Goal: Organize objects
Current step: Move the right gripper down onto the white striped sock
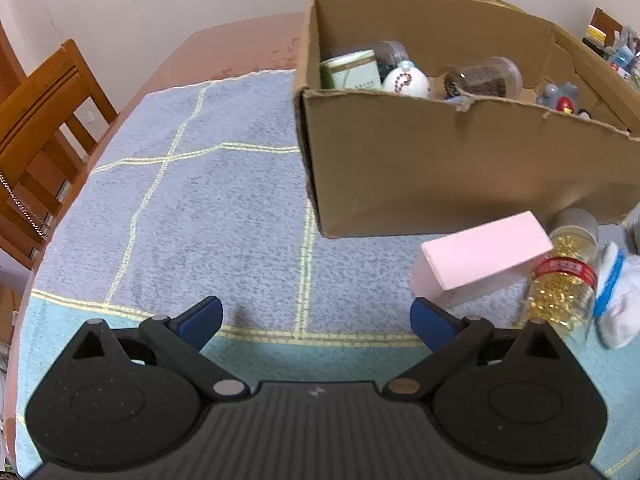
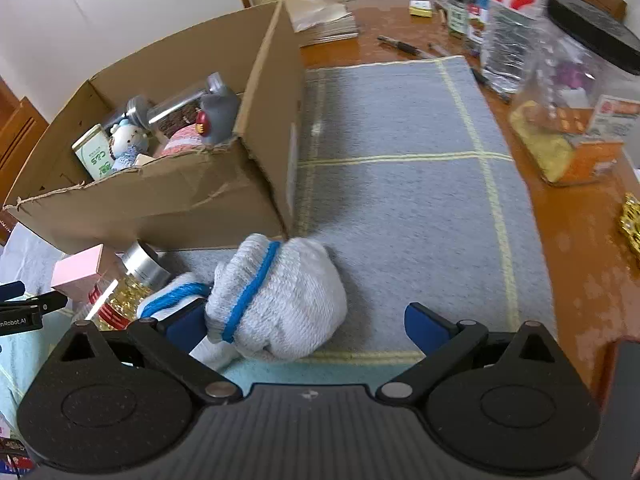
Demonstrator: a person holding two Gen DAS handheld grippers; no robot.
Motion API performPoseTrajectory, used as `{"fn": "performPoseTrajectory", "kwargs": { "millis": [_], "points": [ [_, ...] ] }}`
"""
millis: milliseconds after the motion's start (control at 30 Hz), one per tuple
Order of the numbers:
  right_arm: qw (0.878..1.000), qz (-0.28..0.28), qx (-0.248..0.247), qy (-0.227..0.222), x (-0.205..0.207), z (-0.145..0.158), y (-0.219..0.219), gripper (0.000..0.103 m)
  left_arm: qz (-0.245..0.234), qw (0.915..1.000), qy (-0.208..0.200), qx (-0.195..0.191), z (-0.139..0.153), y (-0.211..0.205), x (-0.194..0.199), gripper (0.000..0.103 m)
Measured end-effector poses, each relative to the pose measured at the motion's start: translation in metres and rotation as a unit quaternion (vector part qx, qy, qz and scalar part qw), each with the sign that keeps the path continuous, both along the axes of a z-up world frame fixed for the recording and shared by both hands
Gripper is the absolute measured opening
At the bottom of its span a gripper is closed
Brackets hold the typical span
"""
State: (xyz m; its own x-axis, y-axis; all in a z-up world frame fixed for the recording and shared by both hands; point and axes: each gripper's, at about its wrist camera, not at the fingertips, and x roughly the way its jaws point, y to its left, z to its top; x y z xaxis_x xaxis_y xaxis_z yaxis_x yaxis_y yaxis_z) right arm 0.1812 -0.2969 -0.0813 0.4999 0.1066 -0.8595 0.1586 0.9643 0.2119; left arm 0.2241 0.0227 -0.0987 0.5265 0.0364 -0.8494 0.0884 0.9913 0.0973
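Observation:
A cardboard box (image 1: 460, 160) stands on the blue-grey cloth and holds a green tin, a white figure, jars and a grey toy; it also shows in the right wrist view (image 2: 180, 192). In front of it lie a pink box (image 1: 484, 254), a jar of gold bits (image 1: 564, 288) and a bundle of white gloves with blue trim (image 2: 276, 300). My left gripper (image 1: 316, 324) is open and empty over the cloth, left of the pink box. My right gripper (image 2: 308, 326) is open, with the glove bundle between its fingers, against the left finger (image 2: 184, 326).
Wooden chairs (image 1: 36, 128) stand at the table's left and far sides. On the wooden table to the right are a clear bag of snacks (image 2: 568, 120), bottles (image 2: 504, 20), pens (image 2: 400, 46) and a stack of papers (image 2: 320, 12).

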Motion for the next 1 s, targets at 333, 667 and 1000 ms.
{"fn": "performPoseTrajectory", "kwargs": {
  "millis": [333,667,1000],
  "points": [
    [0.997,-0.049,-0.049,-0.014,-0.028,0.017,-0.032,0.103,-0.013,0.9999,0.005,-0.007,0.003,-0.008,-0.007,0.1],
    [0.995,-0.046,-0.089,-0.025,-0.039,0.022,-0.039,0.103,-0.014,0.9998,0.006,-0.014,0.004,-0.01,-0.013,0.1],
    [0.993,0.021,-0.102,-0.058,-0.039,0.031,-0.012,0.103,0.017,0.9994,-0.016,0.025,0.0,0.0,0.014,0.1]
  ]
}}
